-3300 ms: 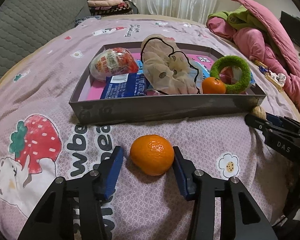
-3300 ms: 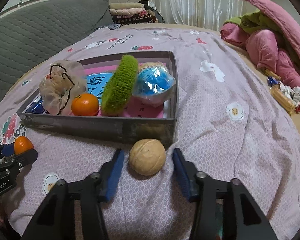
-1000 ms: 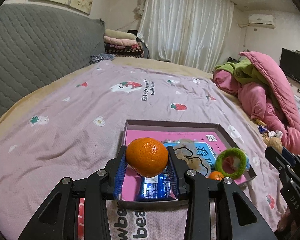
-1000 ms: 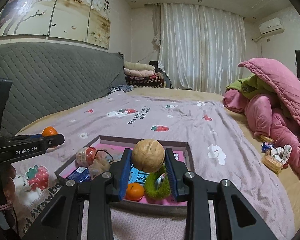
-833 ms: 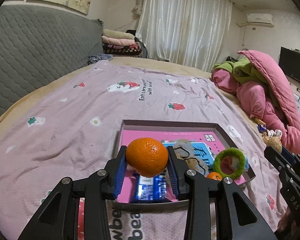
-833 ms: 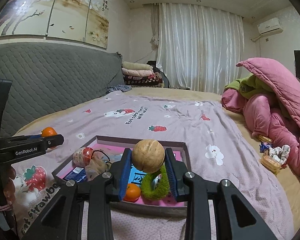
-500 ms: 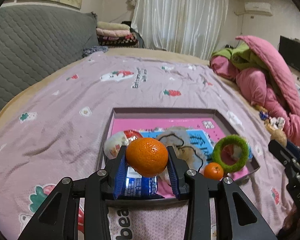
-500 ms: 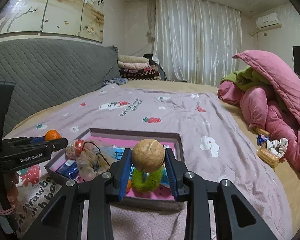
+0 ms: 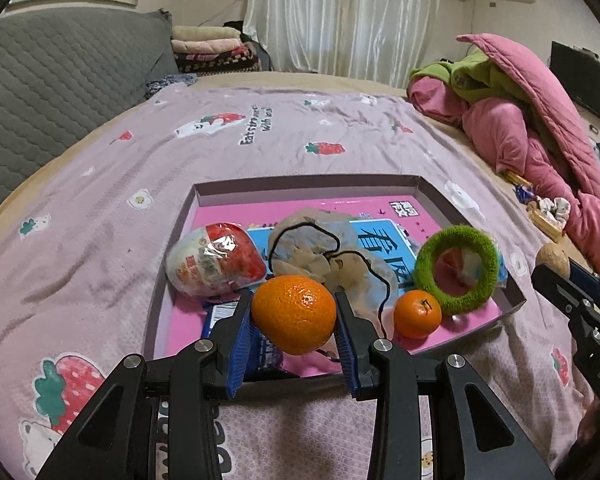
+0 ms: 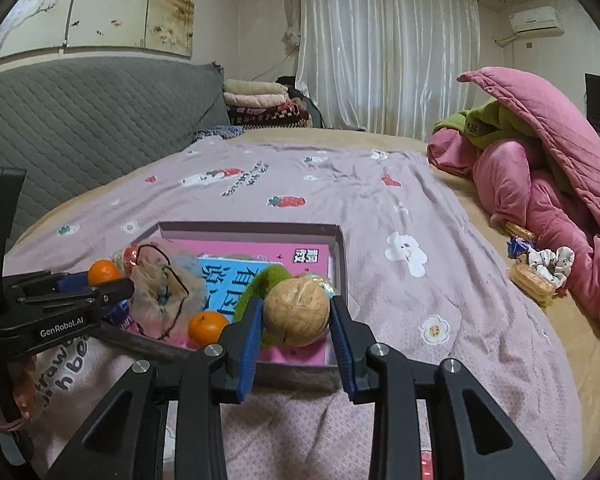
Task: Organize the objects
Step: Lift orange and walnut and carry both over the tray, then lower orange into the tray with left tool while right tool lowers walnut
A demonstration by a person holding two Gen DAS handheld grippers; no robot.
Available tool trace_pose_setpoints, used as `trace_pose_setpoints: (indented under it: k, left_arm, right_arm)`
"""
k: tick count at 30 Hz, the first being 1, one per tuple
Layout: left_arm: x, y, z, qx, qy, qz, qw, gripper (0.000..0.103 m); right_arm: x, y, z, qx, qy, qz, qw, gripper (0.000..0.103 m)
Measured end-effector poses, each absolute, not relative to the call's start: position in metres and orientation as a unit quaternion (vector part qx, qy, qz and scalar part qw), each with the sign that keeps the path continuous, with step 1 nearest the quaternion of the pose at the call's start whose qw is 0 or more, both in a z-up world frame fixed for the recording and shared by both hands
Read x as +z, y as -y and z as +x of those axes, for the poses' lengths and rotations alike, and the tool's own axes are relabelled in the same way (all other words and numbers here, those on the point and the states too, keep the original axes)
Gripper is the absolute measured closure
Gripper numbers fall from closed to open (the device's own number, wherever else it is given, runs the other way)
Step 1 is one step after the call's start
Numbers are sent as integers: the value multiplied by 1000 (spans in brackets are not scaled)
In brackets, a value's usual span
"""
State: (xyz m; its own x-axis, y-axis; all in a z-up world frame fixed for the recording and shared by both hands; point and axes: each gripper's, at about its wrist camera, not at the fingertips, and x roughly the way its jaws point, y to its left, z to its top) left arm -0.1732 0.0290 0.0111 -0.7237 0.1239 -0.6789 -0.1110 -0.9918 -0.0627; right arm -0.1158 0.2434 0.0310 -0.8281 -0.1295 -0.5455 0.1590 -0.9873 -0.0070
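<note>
Between the blue pads of the left tool [image 9: 295, 318] a large mandarin [image 9: 294, 314] is clamped and held above the near edge of the shallow grey tray [image 9: 300, 182]. A walnut [image 10: 297, 311] is gripped in the same way by the right tool [image 10: 296, 330], over the tray's near right corner.

On the tray's pink printed floor a smaller mandarin [image 9: 417, 314] is seen just beside a fuzzy green ring [image 9: 456, 266], which is propped on edge against something hidden behind it. A beige scrunchie with black trim [image 9: 324, 256] is spread at the middle, a red-and-white wrapped egg [image 9: 216, 260] is laid to its left, and a blue snack packet [image 9: 220, 314] is partly covered by the left tool. The tray is set on a bed with a lilac strawberry-print sheet [image 9: 100, 208]. A heap of pink and green quilts [image 9: 532, 120] is piled at the right.
</note>
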Motion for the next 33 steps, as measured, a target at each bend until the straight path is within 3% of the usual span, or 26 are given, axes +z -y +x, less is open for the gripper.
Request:
trace_pose_setpoints:
  k: [33]
  left_arm:
    - [-7, -39, -186, 921, 1, -385, 62, 64]
  right_arm:
    - [-7, -237, -149, -933, -22, 352, 65, 69]
